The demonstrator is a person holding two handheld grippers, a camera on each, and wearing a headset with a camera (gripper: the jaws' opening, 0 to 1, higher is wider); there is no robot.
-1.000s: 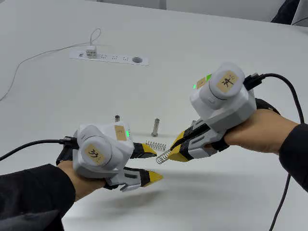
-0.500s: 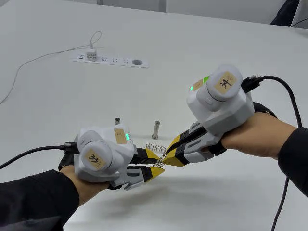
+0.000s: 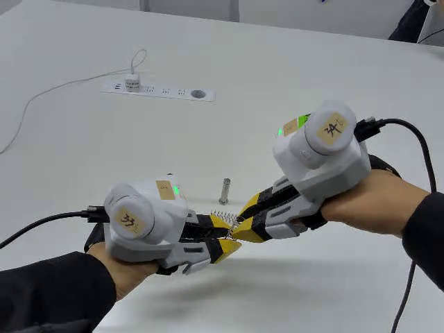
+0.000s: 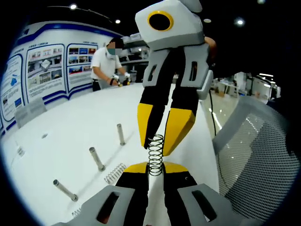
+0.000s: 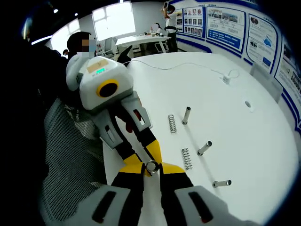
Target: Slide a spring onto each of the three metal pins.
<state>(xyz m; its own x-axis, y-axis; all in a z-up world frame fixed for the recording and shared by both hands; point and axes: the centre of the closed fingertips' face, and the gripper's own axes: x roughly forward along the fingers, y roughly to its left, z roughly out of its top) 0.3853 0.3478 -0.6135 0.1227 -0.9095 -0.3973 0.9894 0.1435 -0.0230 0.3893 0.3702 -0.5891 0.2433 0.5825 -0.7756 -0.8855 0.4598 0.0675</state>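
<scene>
While the right gripper [image 5: 151, 168] pinches one spring [image 4: 155, 153], the left gripper [image 4: 149, 169] clamps its other end.

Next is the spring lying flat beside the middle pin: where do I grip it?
Pinch the spring across its coils near one end, coming from above with jaws straddling its length. It lies flat on the table, and that leaves the other end free for the pin.

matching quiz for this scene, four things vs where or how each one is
1. held spring
2. loose spring
3. metal pin
4. power strip

a. standing upright, bare
b. far side of the table
c. between left tongs and right tongs
d. lying flat near the pins

Pairs: 1-c, 2-d, 3-a, 4-b
</scene>
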